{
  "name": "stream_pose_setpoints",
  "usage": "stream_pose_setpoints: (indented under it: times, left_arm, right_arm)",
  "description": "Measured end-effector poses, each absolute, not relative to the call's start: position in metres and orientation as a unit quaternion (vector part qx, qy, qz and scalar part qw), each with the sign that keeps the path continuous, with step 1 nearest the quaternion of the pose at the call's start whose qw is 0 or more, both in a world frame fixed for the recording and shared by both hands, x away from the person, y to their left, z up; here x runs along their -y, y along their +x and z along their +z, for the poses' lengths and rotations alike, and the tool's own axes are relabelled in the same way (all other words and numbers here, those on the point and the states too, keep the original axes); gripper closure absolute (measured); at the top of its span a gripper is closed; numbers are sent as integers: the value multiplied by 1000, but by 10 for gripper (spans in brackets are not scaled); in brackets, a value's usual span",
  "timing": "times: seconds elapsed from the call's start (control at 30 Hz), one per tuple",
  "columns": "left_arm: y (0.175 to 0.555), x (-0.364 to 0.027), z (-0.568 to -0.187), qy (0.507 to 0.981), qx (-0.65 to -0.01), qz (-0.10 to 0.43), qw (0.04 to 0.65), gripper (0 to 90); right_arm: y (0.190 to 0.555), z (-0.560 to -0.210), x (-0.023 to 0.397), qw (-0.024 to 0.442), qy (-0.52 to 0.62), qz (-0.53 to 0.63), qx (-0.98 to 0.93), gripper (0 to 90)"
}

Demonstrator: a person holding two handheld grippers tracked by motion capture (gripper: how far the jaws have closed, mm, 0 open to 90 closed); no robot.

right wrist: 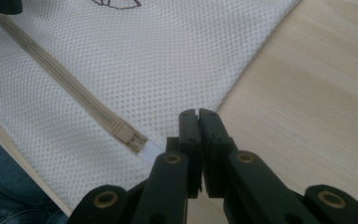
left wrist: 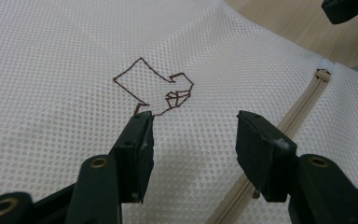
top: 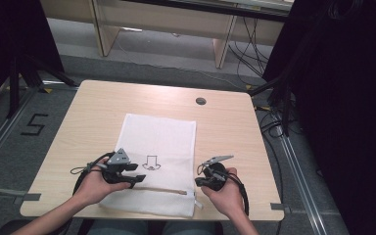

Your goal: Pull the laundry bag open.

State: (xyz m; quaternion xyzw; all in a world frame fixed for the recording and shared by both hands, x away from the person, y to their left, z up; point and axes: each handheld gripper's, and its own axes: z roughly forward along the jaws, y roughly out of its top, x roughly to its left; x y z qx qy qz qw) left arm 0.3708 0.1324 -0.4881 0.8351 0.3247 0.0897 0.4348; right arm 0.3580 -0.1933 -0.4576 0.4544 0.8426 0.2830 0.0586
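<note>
High view shows a white mesh bag (top: 159, 147) lying flat on the tabletop (top: 88, 112), its near edge at 6 o'clock by the person, a beige zipper (top: 159, 189) running across it close to that edge. The right claw (top: 201, 180) sits at the bag's 4 o'clock corner with its jaws together; in the right gripper view they appear pinched on the white pull tab (right wrist: 153, 151) just past the zipper's end stop (right wrist: 126, 134), though the tab's end is hidden behind the jaws, so I judge it a grip rather than see it plainly. The left claw (top: 136, 181) hovers over the mesh at 7 o'clock with its jaws apart, nothing between them, just beyond the zipper and near the brown stitched motif (left wrist: 156, 88). The step in hand looks like opening the bag: one side anchors the cloth while the other draws the zipper. Next, the left claw needs to come down and pin or pinch the mesh beside the track, so the pull runs without dragging the bag. Little stands in the way; a grey grommet (top: 200, 101) sits well apart at 12 o'clock. Loose mesh bunching ahead of the slider is the main risk.
</note>
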Motion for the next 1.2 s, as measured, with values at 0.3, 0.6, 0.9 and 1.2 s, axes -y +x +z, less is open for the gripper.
stream_pose_setpoints:
  times: [0.3,0.6,0.9,1.2]
  left_arm:
    - [374,-127,-485,841,-314,89,431,484]
    - [373,-110,-486,839,-305,68,445,490]
    - [370,-90,-486,854,-272,63,440,511]
    - [367,-73,-488,863,-240,51,442,559]
  right_arm:
    - [356,-462,189,29,477,261,-838,900]
    - [353,-468,181,14,472,253,-845,900]
    - [354,-475,175,10,456,240,-857,900]
    - [353,-483,170,4,445,222,-867,900]
